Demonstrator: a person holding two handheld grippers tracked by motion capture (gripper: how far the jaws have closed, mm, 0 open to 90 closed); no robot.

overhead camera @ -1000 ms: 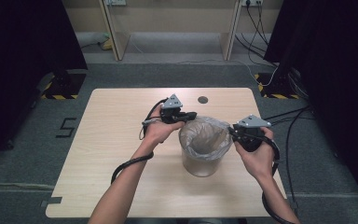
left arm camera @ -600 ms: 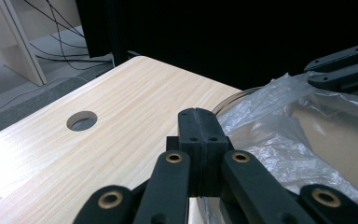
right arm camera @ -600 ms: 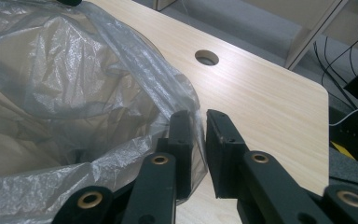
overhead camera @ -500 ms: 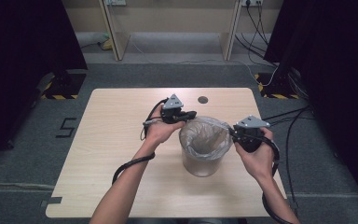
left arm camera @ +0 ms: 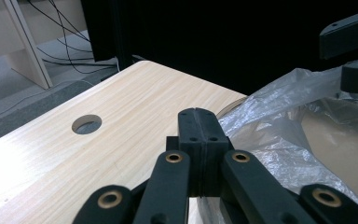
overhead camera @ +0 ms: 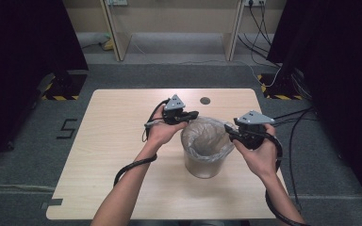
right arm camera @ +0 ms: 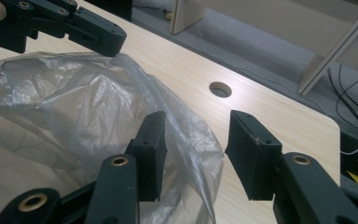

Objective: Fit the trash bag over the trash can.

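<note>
Little has shifted over the last second: both hands stay at the rim of the bin, and the right gripper [overhead camera: 230, 132] seems to have edged a touch nearer the rim.

On the table [overhead camera: 122, 122] a round bin [overhead camera: 205, 157] stands a little right of the middle, closer to the near edge than the far one. A clear plastic bag [overhead camera: 206, 134] lines it, and the bag's mouth is folded out over the rim, crinkled and loose.

To the left of the bin, the left gripper [left arm camera: 198, 119] is held at the bag's far-left side. In the left gripper view its two black jaws are pressed flat together, with the bag film lying just to their right; I cannot tell whether any film is caught between them. The left hand [overhead camera: 162, 132] wraps the handle, and a black cable trails from it back along the forearm.

On the other side of the bin, the right gripper is at the bag's right edge. In the right gripper view its jaws stand spread apart, one jaw lying against the loose film, the other out over bare wood. The right hand [overhead camera: 261, 153] holds it from behind.

A small round hole [overhead camera: 205, 100] is cut in the tabletop near the far edge, just beyond the bin.
</note>
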